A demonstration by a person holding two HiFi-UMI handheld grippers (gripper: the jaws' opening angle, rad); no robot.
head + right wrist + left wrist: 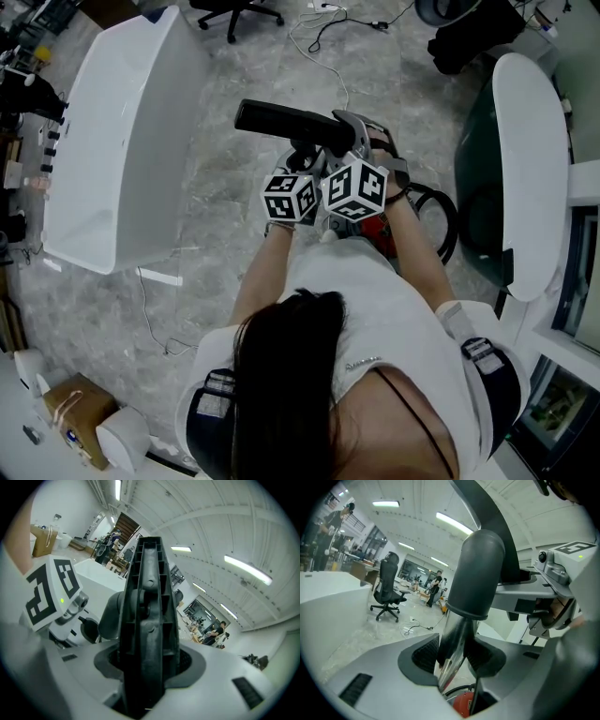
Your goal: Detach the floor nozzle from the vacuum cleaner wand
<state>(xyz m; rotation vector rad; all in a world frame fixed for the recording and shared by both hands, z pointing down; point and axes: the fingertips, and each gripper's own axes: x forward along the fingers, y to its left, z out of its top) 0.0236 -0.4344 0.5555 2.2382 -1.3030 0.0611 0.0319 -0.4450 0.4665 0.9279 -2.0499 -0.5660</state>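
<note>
— Fingers on the left gripper are clamped on the wand, pads on the chrome tube just under its dark grey collar.
— Right side?
— Right gripper fingers pinch the floor nozzle. Black ribbed plastic fills the gap, both pads on it. Probably the neck or underside, view is too tight to say which.
— Where is the nozzle overall?
— Head view: black bar lying crosswise just beyond both grippers, held up above the grey floor, at the end of the wand. Marker cubes side by side, nearly touching.
— Rest of the vacuum?
— Red body just below the grippers, black hose looping out at the right. Big white shell on the floor well to the left. Second white shell at the right. Office chair in the background of the left gripper view.
</note>
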